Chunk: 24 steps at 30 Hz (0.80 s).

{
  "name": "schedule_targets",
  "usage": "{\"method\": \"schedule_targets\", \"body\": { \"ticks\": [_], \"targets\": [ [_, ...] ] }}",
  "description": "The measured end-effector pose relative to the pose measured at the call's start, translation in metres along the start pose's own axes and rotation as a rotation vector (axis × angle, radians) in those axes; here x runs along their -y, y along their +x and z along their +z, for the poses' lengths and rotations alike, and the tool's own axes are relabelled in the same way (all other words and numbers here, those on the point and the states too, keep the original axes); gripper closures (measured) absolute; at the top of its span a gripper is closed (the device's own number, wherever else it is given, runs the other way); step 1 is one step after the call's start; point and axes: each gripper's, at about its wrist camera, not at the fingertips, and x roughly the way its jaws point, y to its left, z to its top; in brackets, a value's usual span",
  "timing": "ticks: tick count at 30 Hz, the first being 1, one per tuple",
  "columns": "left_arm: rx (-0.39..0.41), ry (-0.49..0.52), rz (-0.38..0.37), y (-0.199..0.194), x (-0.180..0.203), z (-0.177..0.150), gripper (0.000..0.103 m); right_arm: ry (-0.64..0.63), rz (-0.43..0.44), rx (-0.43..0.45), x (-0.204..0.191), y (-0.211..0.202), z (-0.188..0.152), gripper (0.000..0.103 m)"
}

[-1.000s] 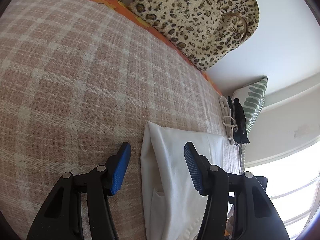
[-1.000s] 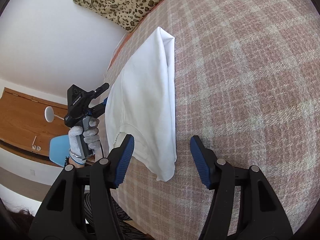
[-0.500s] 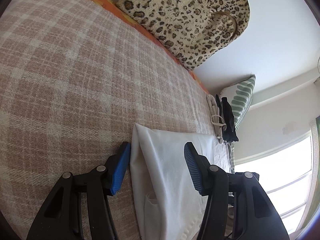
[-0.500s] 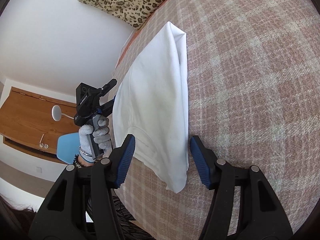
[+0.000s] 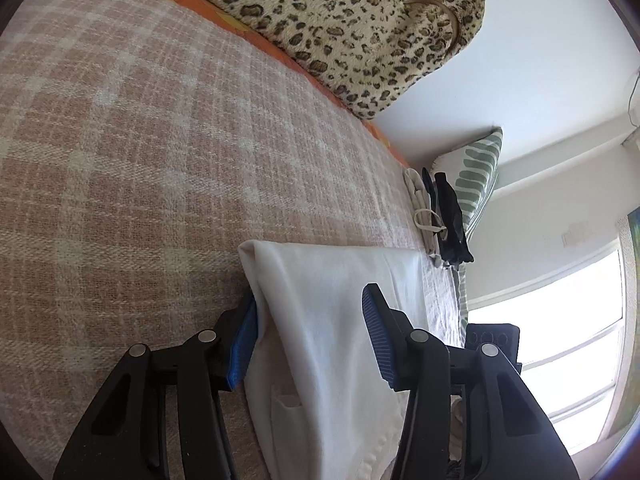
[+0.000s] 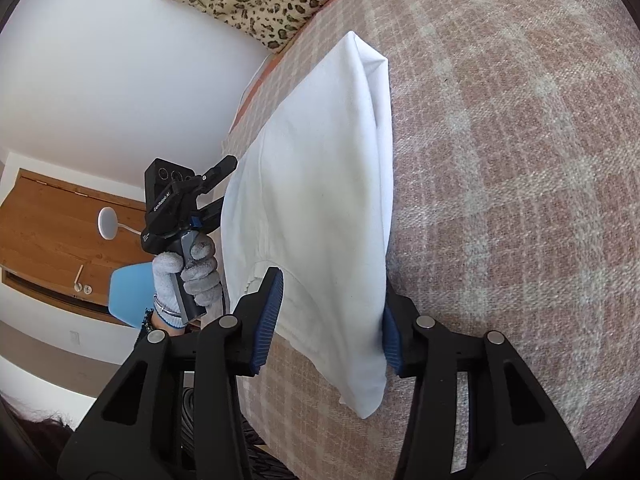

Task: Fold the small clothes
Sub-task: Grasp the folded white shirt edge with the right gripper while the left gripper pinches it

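The white garment (image 5: 340,320) lies folded lengthwise on the checked pink blanket (image 5: 140,160) of a bed, and a gripper straddles each end of it. In the left wrist view the left gripper (image 5: 306,332) has the cloth's folded edge against its left blue pad, while the right pad stands clear above the fabric; its jaws have just been closing with the cloth between them, but they are not yet clamped. In the right wrist view the right gripper (image 6: 328,320) brackets the other end: the folded edge touches or hides the right pad and the left pad stands just off the cloth, so these jaws, which have also just been closing, are apart as well. The garment is plain white, doubled into a long tapering strip, with a pocket seam and a hem visible near the left gripper. There is one white garment being handled, two grippers, one gloved hand (image 6: 188,276) seen gripping the left tool's handle, one leopard-print bag (image 5: 360,20) at the wall, one leaf-patterned pillow (image 5: 476,176), and a small pile of pale and dark clothes (image 5: 436,216) beside that pillow.
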Motion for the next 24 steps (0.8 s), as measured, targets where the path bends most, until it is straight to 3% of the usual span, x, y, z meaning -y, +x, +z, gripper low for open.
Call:
{"method": "schedule_targets", "body": {
  "ticks": [3, 9, 13, 15, 18, 20, 24],
  "targets": [
    [0.002, -0.021, -0.005, -0.003, -0.005, -0.003, 0.067, 0.004, 0.003, -0.005, 0.0, 0.0, -0.001, 0.059],
    [0.021, -0.044, 0.007, 0.004, -0.003, 0.003, 0.068, 0.012, 0.004, 0.004, -0.004, 0.005, 0.001, 0.06],
    [0.029, 0.015, 0.061, 0.01, 0.009, 0.002, 0.071, -0.069, -0.079, 0.01, -0.023, 0.011, -0.003, 0.06],
    [0.026, 0.035, 0.087, 0.012, 0.011, 0.0, 0.082, -0.107, -0.126, 0.012, -0.031, 0.011, -0.006, 0.061],
    [0.034, 0.049, 0.111, 0.013, 0.011, -0.004, 0.092, -0.12, -0.147, 0.012, -0.035, 0.011, -0.009, 0.067],
    [0.045, 0.072, 0.126, 0.012, 0.014, -0.006, 0.095, -0.108, -0.153, 0.016, -0.037, 0.012, -0.008, 0.076],
    [0.061, 0.109, 0.155, 0.013, 0.022, -0.008, 0.096, -0.12, -0.163, 0.017, -0.042, 0.012, -0.007, 0.085]
  ]
}}
